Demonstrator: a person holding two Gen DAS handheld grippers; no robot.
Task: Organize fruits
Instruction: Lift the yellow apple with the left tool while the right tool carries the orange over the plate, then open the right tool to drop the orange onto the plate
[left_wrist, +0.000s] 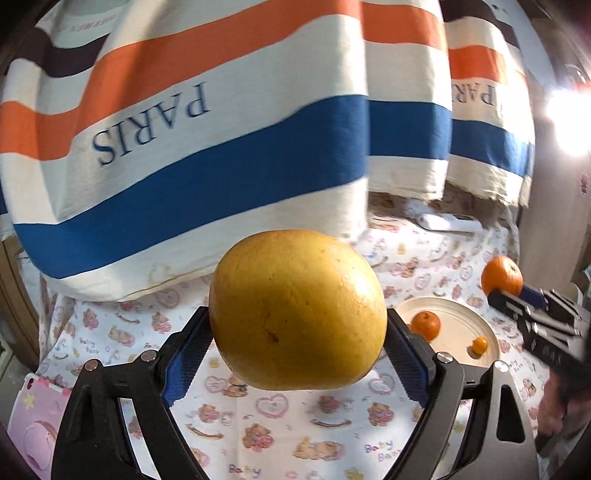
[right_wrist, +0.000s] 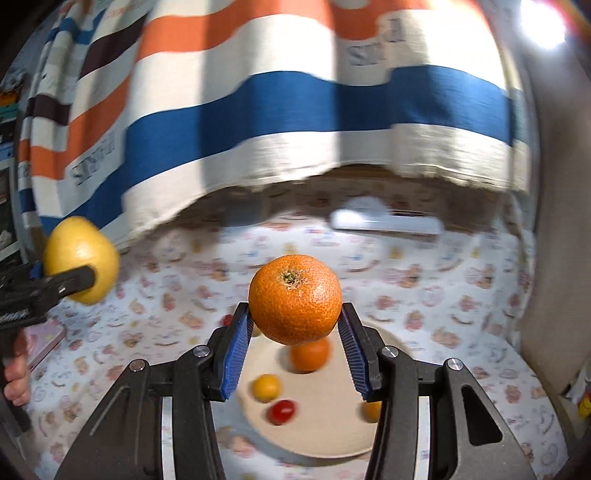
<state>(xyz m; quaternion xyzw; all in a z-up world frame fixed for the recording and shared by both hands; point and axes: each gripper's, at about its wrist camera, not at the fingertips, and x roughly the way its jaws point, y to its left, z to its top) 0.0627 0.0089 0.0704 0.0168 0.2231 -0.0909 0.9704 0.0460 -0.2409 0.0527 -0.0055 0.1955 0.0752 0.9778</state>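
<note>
My left gripper (left_wrist: 298, 328) is shut on a large yellow grapefruit (left_wrist: 297, 309) and holds it above the table; the grapefruit also shows in the right wrist view (right_wrist: 82, 259). My right gripper (right_wrist: 295, 326) is shut on an orange (right_wrist: 294, 298) and holds it above a beige plate (right_wrist: 325, 417). On the plate lie a smaller orange (right_wrist: 309, 355), a small yellow fruit (right_wrist: 265, 387), a red cherry tomato (right_wrist: 281, 411) and another small orange fruit (right_wrist: 371, 409). In the left wrist view the plate (left_wrist: 458, 325) is to the right, with the held orange (left_wrist: 501, 275) beyond it.
A tablecloth with a bear print (right_wrist: 443, 295) covers the table. A striped "PARIS" cloth (left_wrist: 221, 122) hangs behind. A white remote-like object (right_wrist: 386, 221) lies at the back. A pink item (left_wrist: 35, 421) sits at the left edge. A beige wall (right_wrist: 554, 258) stands at the right.
</note>
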